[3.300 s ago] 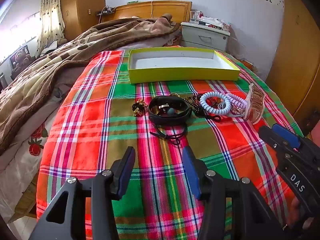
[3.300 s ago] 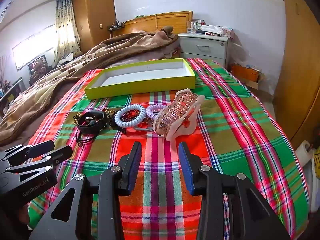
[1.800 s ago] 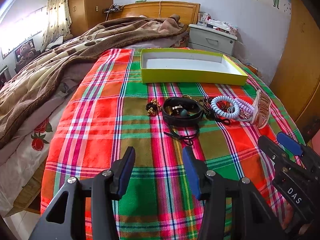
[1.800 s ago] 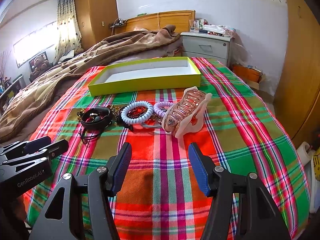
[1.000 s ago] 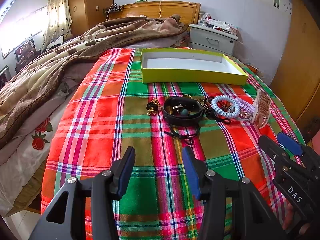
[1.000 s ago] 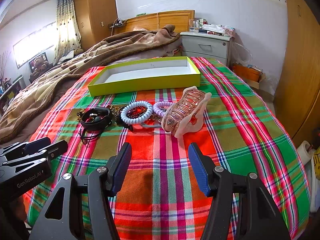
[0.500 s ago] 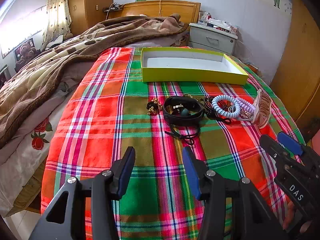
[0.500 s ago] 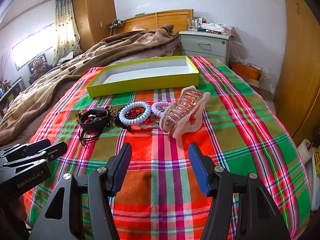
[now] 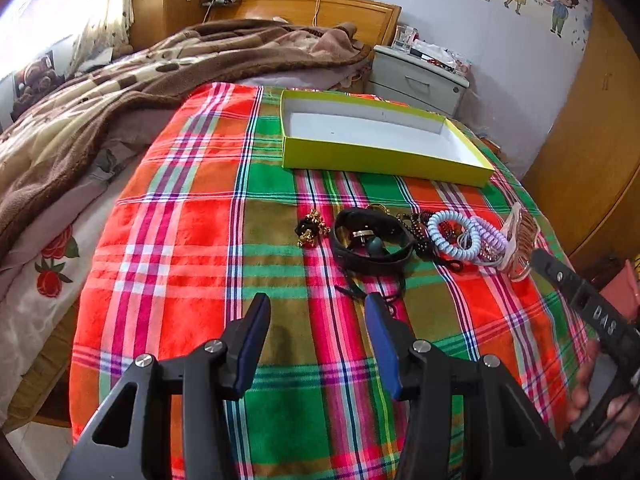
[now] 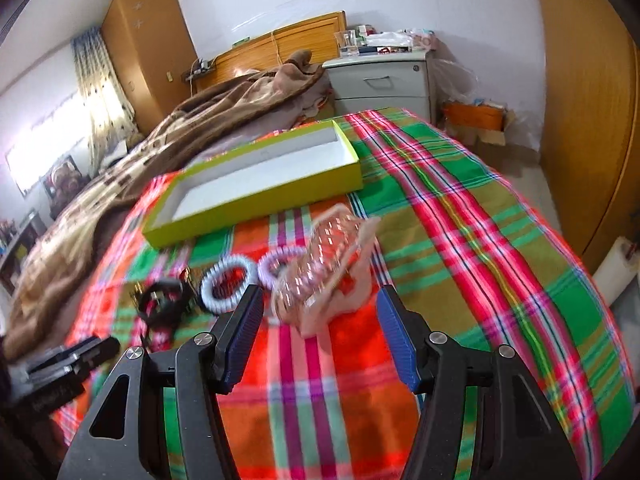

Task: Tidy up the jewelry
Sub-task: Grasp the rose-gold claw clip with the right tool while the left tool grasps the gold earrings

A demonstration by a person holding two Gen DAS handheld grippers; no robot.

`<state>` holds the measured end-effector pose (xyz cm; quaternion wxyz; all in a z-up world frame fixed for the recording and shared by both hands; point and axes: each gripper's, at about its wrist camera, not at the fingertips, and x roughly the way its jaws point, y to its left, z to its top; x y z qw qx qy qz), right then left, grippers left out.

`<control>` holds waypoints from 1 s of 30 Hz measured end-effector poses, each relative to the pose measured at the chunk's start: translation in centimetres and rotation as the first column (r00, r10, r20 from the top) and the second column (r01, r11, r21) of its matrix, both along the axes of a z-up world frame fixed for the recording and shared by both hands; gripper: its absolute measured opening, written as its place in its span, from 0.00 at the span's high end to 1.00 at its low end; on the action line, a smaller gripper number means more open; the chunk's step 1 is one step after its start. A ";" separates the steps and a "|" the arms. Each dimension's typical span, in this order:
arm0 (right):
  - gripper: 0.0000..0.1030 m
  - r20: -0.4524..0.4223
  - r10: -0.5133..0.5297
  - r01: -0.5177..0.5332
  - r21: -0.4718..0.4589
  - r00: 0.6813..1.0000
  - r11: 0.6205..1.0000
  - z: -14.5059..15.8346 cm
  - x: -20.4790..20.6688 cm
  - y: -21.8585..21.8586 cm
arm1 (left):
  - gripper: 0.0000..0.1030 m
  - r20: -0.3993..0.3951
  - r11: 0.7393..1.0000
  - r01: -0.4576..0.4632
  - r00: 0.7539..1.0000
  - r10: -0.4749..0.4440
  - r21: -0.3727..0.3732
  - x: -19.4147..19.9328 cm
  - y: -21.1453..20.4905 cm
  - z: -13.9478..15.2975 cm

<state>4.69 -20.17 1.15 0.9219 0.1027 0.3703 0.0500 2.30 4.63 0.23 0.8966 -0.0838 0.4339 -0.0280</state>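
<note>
Hair claw (image 10: 324, 268) just beyond open right tool (image 10: 320, 320)

Plaid blanket (image 9: 192, 240) lower centre: woven cloth, matt. Yellow-green box (image 9: 384, 160) upper centre: matt cardboard, white paper lining. Hair claw (image 10: 328, 272) centre: glossy translucent pink plastic. Spiral ties (image 9: 452, 236) right of centre: smooth shiny plastic. Brown throw (image 9: 100, 92) upper left: fuzzy fleece. Headboard (image 9: 320, 10) top: varnished wood.

Both wrist cams look fwd over the bed toward the headboard (image 9: 304, 8), sharing the yellow tray (image 9: 384, 162) (right cam nearer).
</note>
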 end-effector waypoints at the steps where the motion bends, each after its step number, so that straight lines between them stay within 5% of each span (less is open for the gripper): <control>1: 0.42 -0.004 -0.003 0.003 -0.004 1.000 1.000 0.1 0.6 0.1 | 0.51 -0.001 1.000 -0.003 1.000 0.003 -0.013 0.2 0.2 0.0; 15: 0.43 -0.088 -0.054 0.051 -0.038 0.995 0.998 -1.5 4.5 0.6 | 0.51 -0.036 0.995 0.003 0.999 -0.007 -0.099 1.8 2.4 -0.2; 17: 0.58 -0.067 -0.052 0.049 -0.039 0.996 0.998 -1.2 4.3 0.5 | 0.51 -0.043 0.996 -0.006 0.999 0.002 -0.089 2.1 2.6 -0.2; 19: 0.63 -0.061 -0.060 0.057 -0.048 0.996 0.997 -1.0 4.3 0.3 | 0.51 -0.048 0.996 -0.011 0.999 0.007 -0.089 2.5 2.8 -0.3; 30: 0.66 -0.033 -0.084 0.083 -0.042 0.996 0.996 -0.4 3.7 -1.6 | 0.51 -0.084 1.000 0.002 0.996 -0.004 -0.018 5.3 2.6 -1.0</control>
